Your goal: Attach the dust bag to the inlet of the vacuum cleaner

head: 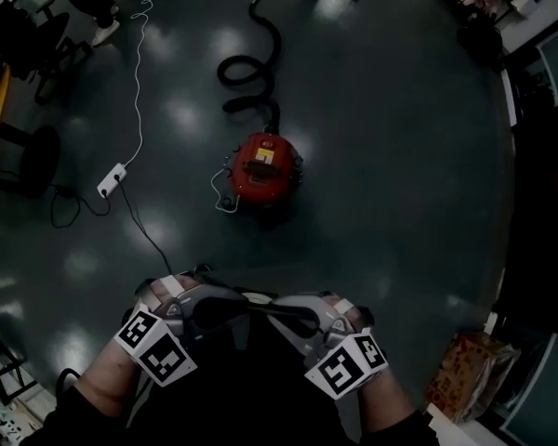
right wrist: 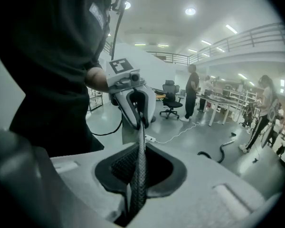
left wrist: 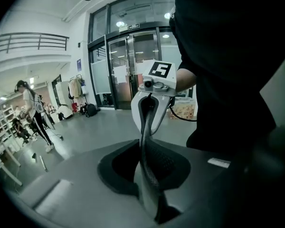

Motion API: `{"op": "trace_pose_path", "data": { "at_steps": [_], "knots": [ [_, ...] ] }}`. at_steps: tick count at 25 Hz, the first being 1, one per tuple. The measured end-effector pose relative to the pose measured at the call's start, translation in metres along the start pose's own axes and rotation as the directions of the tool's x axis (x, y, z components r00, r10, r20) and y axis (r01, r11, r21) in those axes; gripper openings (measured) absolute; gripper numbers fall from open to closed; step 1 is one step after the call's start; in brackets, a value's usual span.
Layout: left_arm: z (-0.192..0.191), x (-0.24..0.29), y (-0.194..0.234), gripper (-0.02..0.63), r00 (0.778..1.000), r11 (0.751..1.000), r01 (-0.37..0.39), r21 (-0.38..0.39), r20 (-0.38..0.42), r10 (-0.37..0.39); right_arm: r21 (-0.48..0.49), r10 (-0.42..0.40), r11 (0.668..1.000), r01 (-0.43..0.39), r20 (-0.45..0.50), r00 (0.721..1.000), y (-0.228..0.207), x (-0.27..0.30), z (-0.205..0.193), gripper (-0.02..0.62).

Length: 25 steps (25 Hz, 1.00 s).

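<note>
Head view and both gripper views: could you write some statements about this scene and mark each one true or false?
1. The red vacuum cleaner stands on the floor, apart from both grippers. True.
2. The left gripper is open and empty. False: its jaws are shut on a thin dark sheet, probably the dust bag.
3. The right gripper grips the same sheet. True.
4. The sheet is already on the vacuum cleaner. False: it is stretched between the two grippers, away from it.
5. A white power strip lies on the floor. True.
</note>
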<state>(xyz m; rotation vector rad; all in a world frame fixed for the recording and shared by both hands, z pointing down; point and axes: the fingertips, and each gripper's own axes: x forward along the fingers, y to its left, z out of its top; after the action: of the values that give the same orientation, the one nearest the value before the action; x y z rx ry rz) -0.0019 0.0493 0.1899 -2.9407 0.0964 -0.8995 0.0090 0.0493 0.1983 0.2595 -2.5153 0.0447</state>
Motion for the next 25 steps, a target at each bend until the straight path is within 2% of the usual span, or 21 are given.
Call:
{"op": "trace_pose_path", "data": {
  "at_steps": [4,8,17,25],
  "knots": [
    [-0.018,0.035,0.007,0.04,0.999,1.0,-0.028,-0.014,-0.026,0.027,0.009,-0.006,1.0,0.006,0.015,1.0,-0.013,0.006,-0.038,0.034],
    [-0.05,0.067,0.019,0.043,0.999,0.998,-0.033,-0.049,-0.039,0.032,0.065,-0.02,0.998,0.019,0.014,1.0,-0.027,0.027,-0.076,0.034],
    [-0.159,0.127,0.043,0.052,0.999,0.996,-0.023,-0.081,-0.044,0.019,0.137,-0.057,0.989,0.062,-0.042,0.998,-0.052,0.111,-0.165,0.035],
    [-0.243,0.178,0.049,0.055,0.999,0.998,-0.014,-0.055,-0.038,0.012,0.159,-0.108,0.98,0.118,-0.069,0.992,-0.061,0.174,-0.239,0.037]
  ]
}}
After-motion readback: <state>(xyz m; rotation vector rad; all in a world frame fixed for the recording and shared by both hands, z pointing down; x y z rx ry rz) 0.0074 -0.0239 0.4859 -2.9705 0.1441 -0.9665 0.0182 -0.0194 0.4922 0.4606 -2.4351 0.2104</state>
